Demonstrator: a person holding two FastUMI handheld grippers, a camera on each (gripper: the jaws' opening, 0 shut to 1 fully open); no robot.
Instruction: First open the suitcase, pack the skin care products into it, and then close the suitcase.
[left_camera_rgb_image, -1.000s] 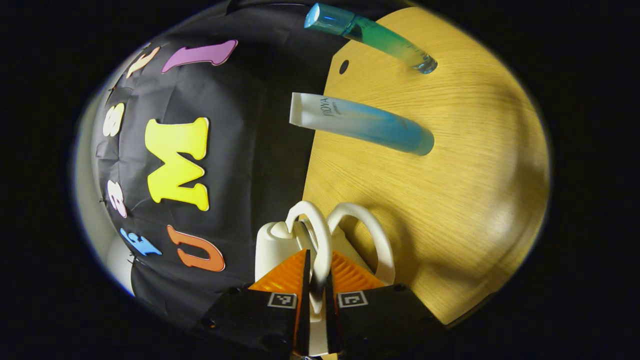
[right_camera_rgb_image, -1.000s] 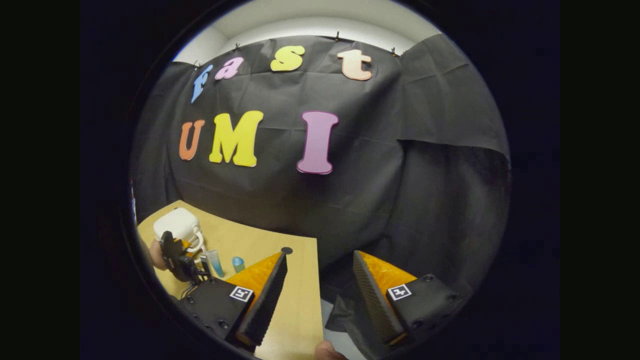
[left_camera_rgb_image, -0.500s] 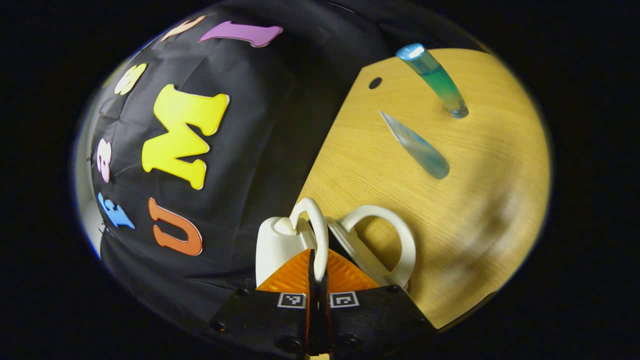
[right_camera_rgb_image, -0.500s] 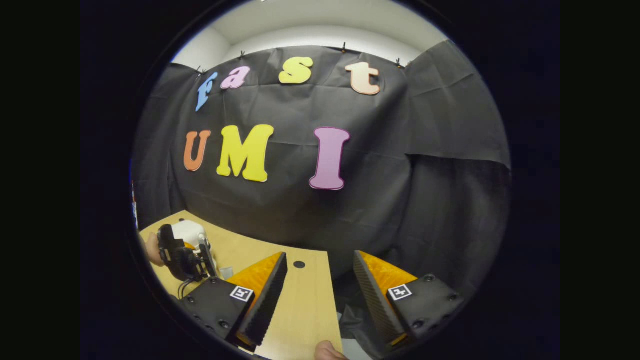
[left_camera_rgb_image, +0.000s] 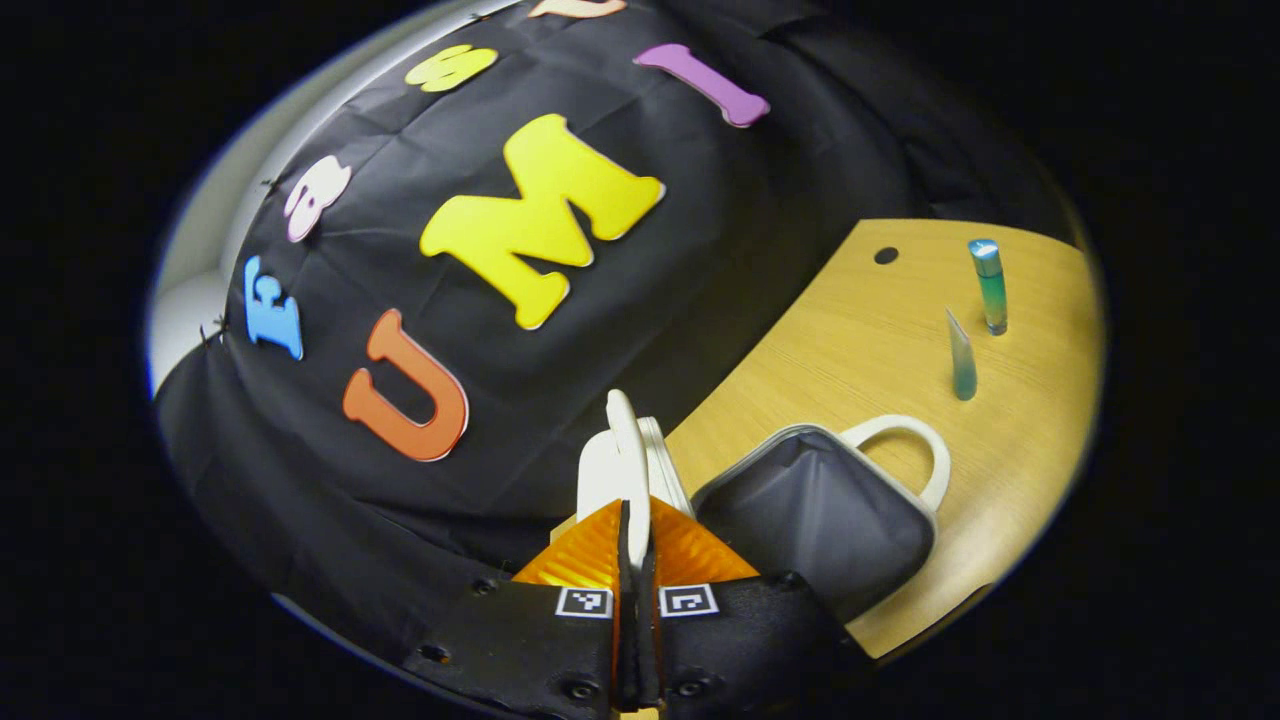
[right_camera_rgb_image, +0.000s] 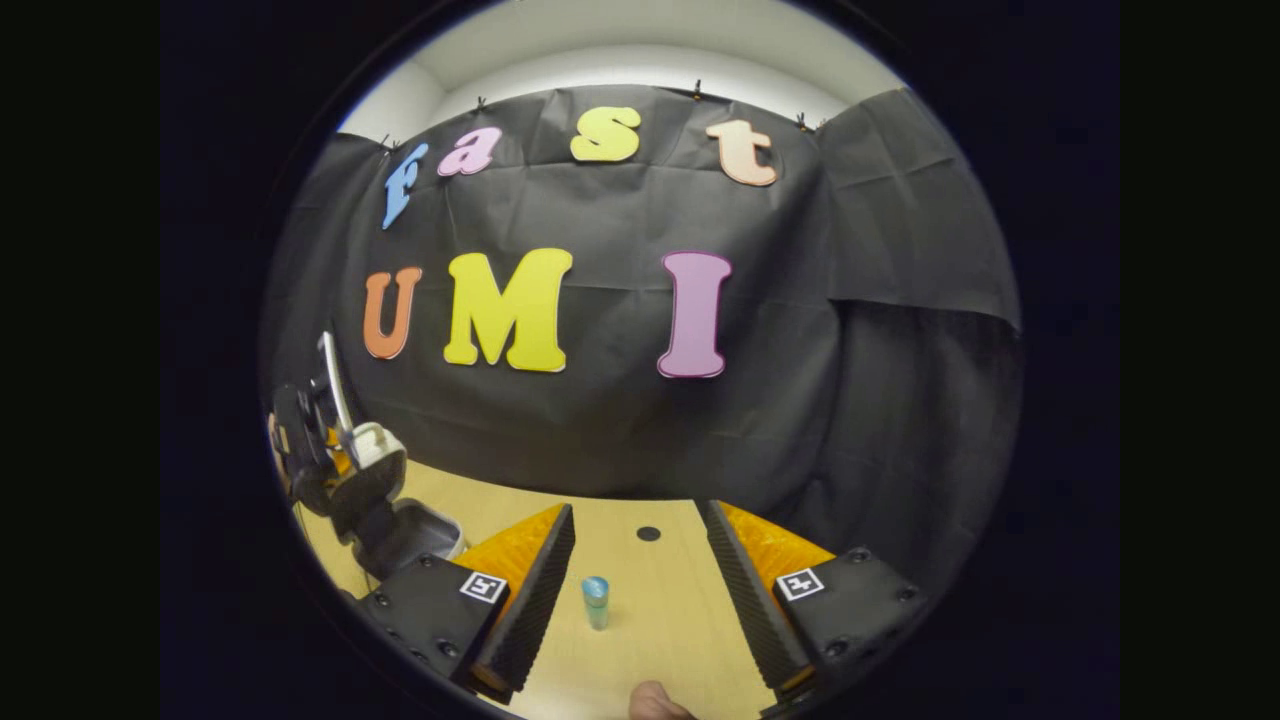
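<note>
In the left gripper view, the left gripper (left_camera_rgb_image: 635, 535) is seen closed, with both fingers pressed on the white handle (left_camera_rgb_image: 622, 455) of the upper half of the suitcase (left_camera_rgb_image: 815, 505). This half is lifted up, so the suitcase lies open and its dark lining is shown. The lower half rests on the wooden table (left_camera_rgb_image: 860, 340), with a second white handle (left_camera_rgb_image: 915, 450) at its far edge. Two skin care products stand well apart from the suitcase on the table: a flat tube (left_camera_rgb_image: 961, 357) and, just behind it, a blue-green bottle (left_camera_rgb_image: 990, 285).

In the right gripper view, the same left gripper (right_camera_rgb_image: 310, 455) is seen from the side at the far left, raised above the table (right_camera_rgb_image: 660, 600) and tilted, with the lifted half of the suitcase (right_camera_rgb_image: 375, 465) held in it. The lining of the lower half is seen below it. The blue-green bottle (right_camera_rgb_image: 596, 602) stands upright on the table, between the two fingers of the right gripper (right_camera_rgb_image: 640, 570) but beyond them and not touched. The right gripper is held wide open, low over the table and pointed toward the wall. A fingertip (right_camera_rgb_image: 655, 702) of the person is seen at the bottom edge.
</note>
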